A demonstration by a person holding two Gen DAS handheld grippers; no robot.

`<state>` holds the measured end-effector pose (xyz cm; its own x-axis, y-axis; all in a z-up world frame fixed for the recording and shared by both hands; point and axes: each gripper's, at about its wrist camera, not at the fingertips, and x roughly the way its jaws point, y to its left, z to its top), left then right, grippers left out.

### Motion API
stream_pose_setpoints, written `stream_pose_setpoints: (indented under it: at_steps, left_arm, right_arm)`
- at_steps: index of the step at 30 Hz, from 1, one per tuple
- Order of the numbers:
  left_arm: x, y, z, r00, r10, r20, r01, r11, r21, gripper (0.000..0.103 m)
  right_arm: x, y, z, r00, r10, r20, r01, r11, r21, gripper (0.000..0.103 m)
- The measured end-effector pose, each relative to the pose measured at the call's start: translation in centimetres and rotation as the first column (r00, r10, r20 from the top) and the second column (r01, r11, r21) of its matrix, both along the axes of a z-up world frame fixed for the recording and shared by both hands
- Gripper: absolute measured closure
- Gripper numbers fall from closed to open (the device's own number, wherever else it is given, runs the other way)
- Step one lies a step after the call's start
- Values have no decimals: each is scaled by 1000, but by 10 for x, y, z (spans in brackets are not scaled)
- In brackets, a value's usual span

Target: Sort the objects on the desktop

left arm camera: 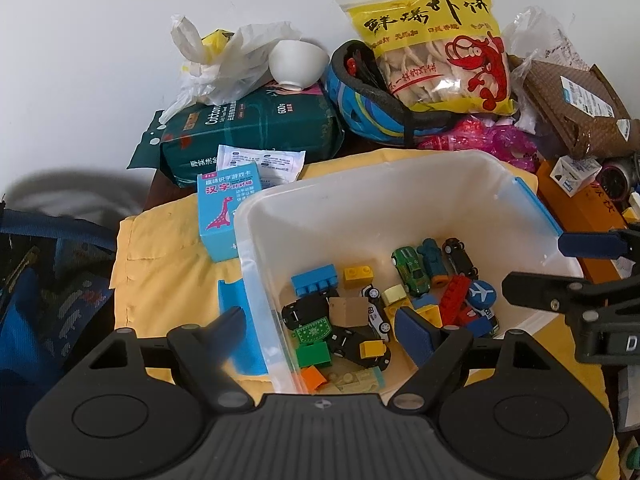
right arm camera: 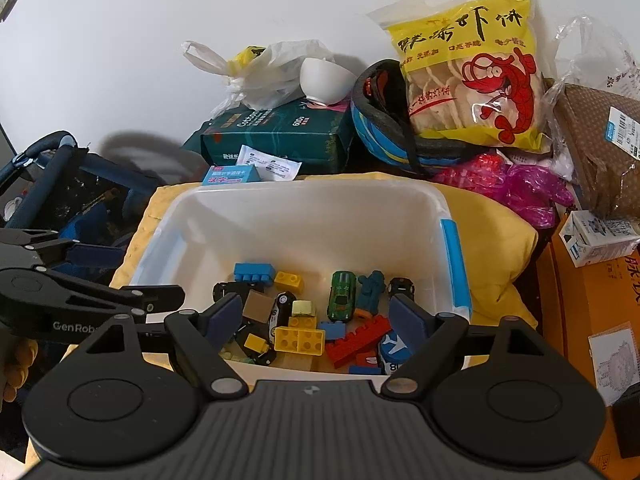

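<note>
While both grippers are hovering spread and empty over it, the translucent white plastic bin [right arm camera: 304,216] with blue latches is sitting on a yellow cloth [right arm camera: 500,248], probably serving as the collecting spot for toys. Behind it, the yellow prawn-cracker bag [left arm camera: 436,48] is leaning on a blue helmet [left arm camera: 360,108], apparently just piled there. The left gripper [left arm camera: 324,328] is straddling the bin's near-left wall, the right gripper [right arm camera: 316,316] hanging over the red building brick [right arm camera: 356,340] and green toy car [right arm camera: 342,294] (already sorted, seemingly). Lower toys are being hidden by both tools.
</note>
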<state>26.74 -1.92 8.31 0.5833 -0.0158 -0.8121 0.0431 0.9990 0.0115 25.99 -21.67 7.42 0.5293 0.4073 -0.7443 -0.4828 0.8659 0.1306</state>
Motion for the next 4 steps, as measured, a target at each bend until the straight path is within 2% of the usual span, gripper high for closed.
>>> stream_pose_setpoints:
  at_steps: [4]
  left_arm:
    - [-1, -1, -2, 1000, -14, 2, 14, 1000, 5, 16]
  right_arm:
    - [1, -1, -3, 1000, -5, -2, 5, 1000, -4, 19]
